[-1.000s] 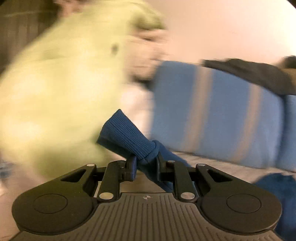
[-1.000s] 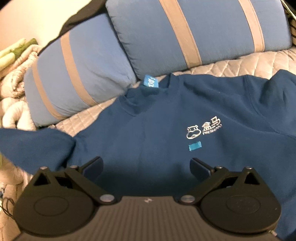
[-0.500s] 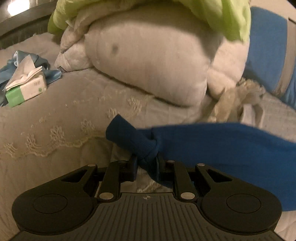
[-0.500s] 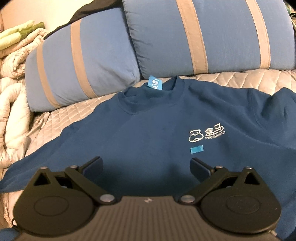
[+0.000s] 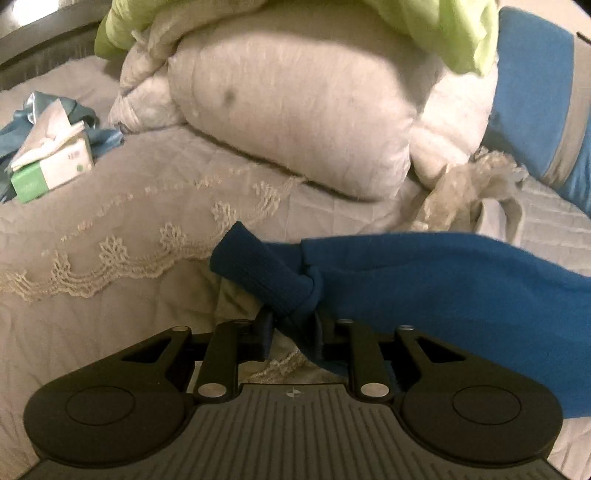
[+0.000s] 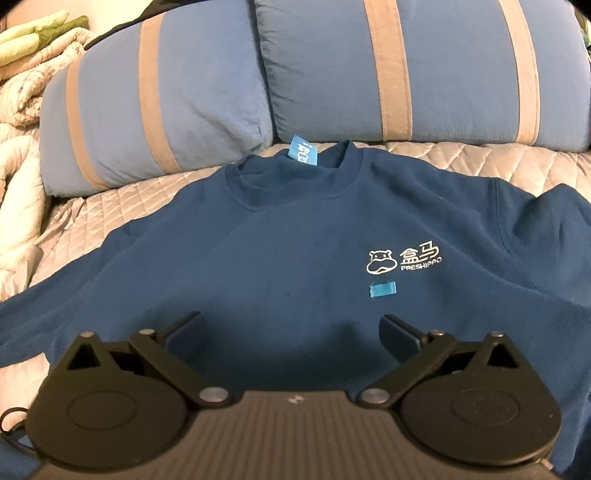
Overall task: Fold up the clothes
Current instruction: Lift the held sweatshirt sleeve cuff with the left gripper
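A dark blue sweatshirt (image 6: 295, 240) lies face up on the quilted bed, its neck label (image 6: 303, 153) toward the pillows and a white logo (image 6: 402, 260) on the chest. My right gripper (image 6: 291, 328) hovers open over the lower chest with nothing between its fingers. In the left wrist view one sleeve (image 5: 424, 280) stretches in from the right, low over the bedspread. Its ribbed cuff (image 5: 258, 273) folds over in front of my left gripper (image 5: 293, 325). The left jaws are opening slightly, with the cloth behind the cuff still pinched between them.
Two blue pillows with tan stripes (image 6: 166, 92) (image 6: 424, 66) lean behind the sweatshirt's collar. A rolled white duvet (image 5: 295, 103) under a green blanket (image 5: 443, 26) lies beyond the cuff. A tissue box (image 5: 51, 166) sits at the far left, beside the bedspread's lace edge (image 5: 110, 258).
My left gripper came down with the sleeve, from in front of the pillows to low over the bedspread, then held still. In the right view the sleeve is now stretched out flat to the left.
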The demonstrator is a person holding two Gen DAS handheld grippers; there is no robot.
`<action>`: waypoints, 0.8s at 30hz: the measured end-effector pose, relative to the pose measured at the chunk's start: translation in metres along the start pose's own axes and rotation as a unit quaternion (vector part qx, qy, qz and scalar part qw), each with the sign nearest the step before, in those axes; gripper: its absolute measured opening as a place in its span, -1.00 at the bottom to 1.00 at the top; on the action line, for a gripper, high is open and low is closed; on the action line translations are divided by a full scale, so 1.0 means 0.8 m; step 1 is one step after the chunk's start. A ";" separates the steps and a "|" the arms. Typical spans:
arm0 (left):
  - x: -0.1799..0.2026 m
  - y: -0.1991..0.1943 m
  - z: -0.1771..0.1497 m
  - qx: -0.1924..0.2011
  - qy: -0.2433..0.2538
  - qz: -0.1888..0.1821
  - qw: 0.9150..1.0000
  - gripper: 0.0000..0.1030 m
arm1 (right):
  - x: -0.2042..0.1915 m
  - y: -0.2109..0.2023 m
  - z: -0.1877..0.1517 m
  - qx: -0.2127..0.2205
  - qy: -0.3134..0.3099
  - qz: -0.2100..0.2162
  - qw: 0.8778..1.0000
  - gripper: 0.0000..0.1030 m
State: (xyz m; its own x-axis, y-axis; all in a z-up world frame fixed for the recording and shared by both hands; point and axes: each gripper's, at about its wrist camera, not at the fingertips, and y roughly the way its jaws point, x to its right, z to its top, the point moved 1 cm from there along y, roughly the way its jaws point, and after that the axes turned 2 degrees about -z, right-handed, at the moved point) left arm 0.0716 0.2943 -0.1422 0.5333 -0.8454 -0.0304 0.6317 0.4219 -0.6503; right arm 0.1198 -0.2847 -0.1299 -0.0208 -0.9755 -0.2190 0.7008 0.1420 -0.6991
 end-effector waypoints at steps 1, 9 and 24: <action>0.000 -0.002 0.001 0.000 -0.001 -0.001 1.000 -0.54 | 0.000 0.000 0.000 -0.001 -0.001 0.000 1.000 1.00; -0.007 -0.015 0.006 0.002 -0.023 -0.012 1.000 -0.28 | 0.001 -0.005 0.002 0.000 0.002 0.006 1.000 1.00; -0.089 -0.082 -0.040 0.032 -0.240 -0.142 0.960 0.56 | -0.030 -0.028 -0.001 0.041 -0.068 0.039 0.996 1.00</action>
State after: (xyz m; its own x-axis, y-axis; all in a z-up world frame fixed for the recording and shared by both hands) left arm -0.0260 0.3157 -0.1218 0.5228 -0.6878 0.5036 0.8149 0.2298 -0.5322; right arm 0.1041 -0.2643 -0.1096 0.1298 -0.9764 -0.1728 0.7518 0.2106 -0.6249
